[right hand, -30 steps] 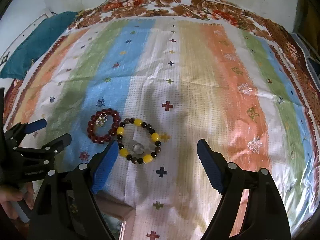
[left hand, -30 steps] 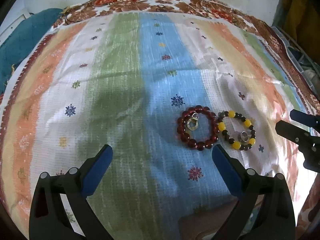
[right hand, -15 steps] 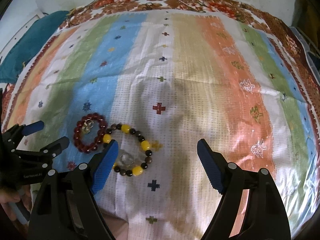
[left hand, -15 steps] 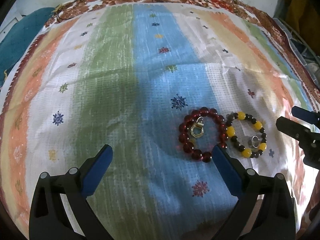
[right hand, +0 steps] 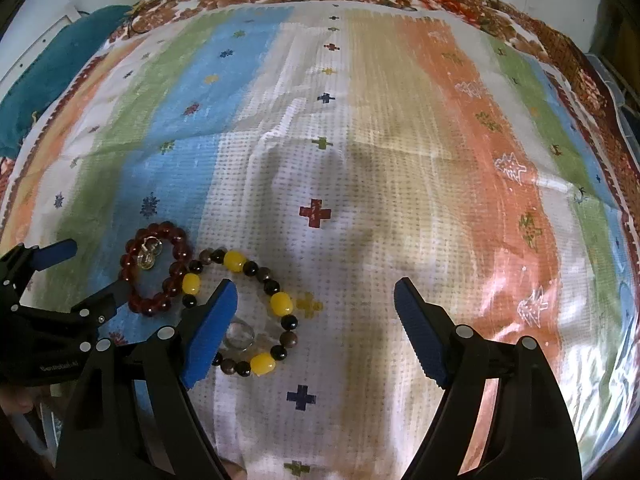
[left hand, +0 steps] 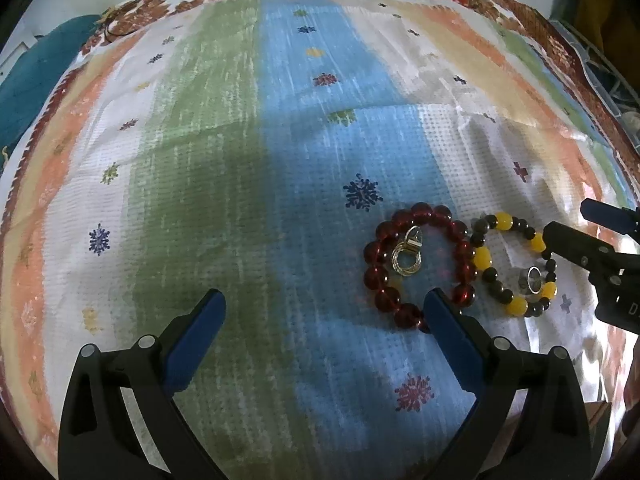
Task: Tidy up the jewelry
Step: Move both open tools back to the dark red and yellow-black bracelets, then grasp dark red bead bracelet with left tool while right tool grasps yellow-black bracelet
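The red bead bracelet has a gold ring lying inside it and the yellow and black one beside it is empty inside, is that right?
Not quite. The yellow and black bracelet is not empty: a clear ring lies inside it, as the right wrist view shows. The red bead bracelet does hold a gold ring.

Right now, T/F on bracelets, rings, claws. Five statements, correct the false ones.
1. The red bracelet and the yellow-and-black bracelet lie side by side, touching. True.
2. A gold ring lies inside the red bracelet. True.
3. The left claw grips the red bracelet. False: it is open and holds nothing.
4. The right claw is shut. False: open wide.
5. The clear ring lies outside both bracelets. False: inside the yellow-and-black one.
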`<state>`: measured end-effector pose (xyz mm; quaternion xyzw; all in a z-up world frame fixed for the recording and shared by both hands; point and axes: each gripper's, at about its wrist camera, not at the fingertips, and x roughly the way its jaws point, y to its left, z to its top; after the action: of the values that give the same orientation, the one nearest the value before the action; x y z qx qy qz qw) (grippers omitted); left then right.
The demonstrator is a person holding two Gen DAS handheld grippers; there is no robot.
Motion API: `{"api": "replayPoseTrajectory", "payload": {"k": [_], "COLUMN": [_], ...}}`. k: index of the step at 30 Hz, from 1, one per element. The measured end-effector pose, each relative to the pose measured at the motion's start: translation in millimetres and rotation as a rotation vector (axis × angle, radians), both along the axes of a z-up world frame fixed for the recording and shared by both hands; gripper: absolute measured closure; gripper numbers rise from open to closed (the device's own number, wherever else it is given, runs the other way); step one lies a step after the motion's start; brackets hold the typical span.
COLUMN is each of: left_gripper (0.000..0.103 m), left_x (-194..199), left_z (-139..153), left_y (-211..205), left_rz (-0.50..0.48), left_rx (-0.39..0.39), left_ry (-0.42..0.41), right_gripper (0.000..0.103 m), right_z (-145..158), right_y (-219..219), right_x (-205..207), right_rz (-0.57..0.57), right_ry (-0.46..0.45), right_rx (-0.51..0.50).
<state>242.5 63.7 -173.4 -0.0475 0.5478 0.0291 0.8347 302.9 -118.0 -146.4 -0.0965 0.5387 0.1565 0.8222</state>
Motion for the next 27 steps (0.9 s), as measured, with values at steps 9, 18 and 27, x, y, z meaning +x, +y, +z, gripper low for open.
{"api": "replayPoseTrajectory", "payload": {"k": [9, 18, 27], "left_gripper": [0.006, 0.006, 0.047], "left_x": [4, 5, 2], "left_z": [-7, -9, -4], "left_y": [2, 6, 19], "left_rz": [0.012, -0.006, 0.031], "left_rx": [-0.008, -0.033, 0.001], "left_ry": [0.002, -0.008, -0.003], "right_gripper": [0.022, 0.022, 0.04], "right_z": [-12, -24, -23], "right_y": [4, 1, -5], "right_x": [3, 10, 12], "right_rz": [0.009, -0.011, -0.022], "right_ry": [0.008, 0.041, 0.053], "right_rx": [-0.03, -0.034, -0.022]}}
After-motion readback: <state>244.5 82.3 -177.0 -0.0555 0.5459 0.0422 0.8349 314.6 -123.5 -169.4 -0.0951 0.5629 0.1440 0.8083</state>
